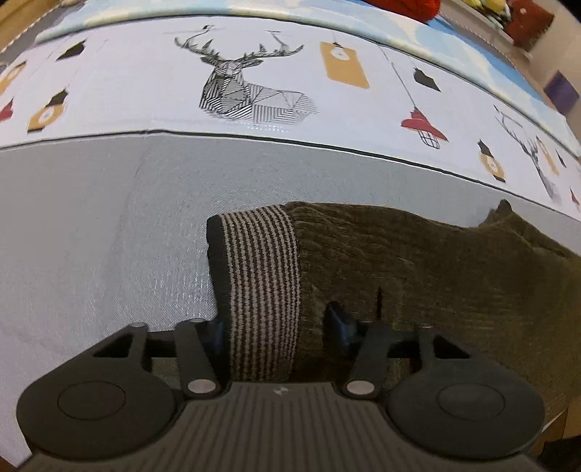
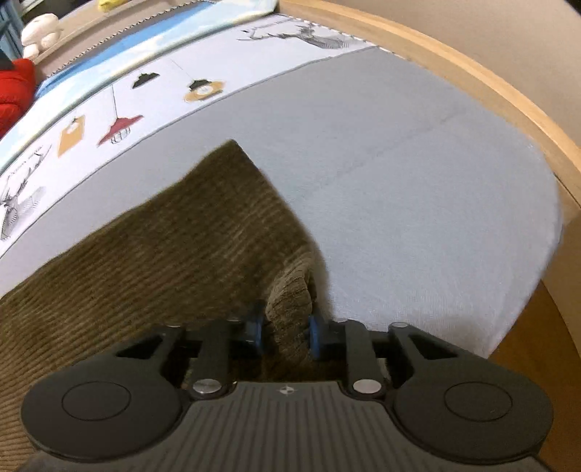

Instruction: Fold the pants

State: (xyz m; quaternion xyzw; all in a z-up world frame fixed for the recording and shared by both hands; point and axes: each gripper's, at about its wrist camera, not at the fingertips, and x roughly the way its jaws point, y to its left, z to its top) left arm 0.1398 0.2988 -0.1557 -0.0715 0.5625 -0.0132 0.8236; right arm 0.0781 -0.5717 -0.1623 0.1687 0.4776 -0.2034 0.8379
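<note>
Olive-brown corduroy pants [image 1: 417, 261] lie on a grey cloth [image 1: 90, 236]. Their striped black-and-tan waistband [image 1: 261, 290] runs between the fingers of my left gripper [image 1: 277, 326], which stand wide apart on either side of it. In the right wrist view the pants [image 2: 163, 254] spread to the left, and my right gripper [image 2: 285, 330] is shut on a bunched corner of the fabric [image 2: 290, 297] near the cloth's front edge. The pants' far corner [image 2: 232, 145] points up the cloth.
A white cloth strip [image 1: 254, 72] printed with deer, lamps and tags lies beyond the grey cloth. A curved wooden table rim [image 2: 508, 98] bounds the right side. Red fabric [image 2: 14, 90] and a white plush toy [image 2: 40, 32] sit at the far left.
</note>
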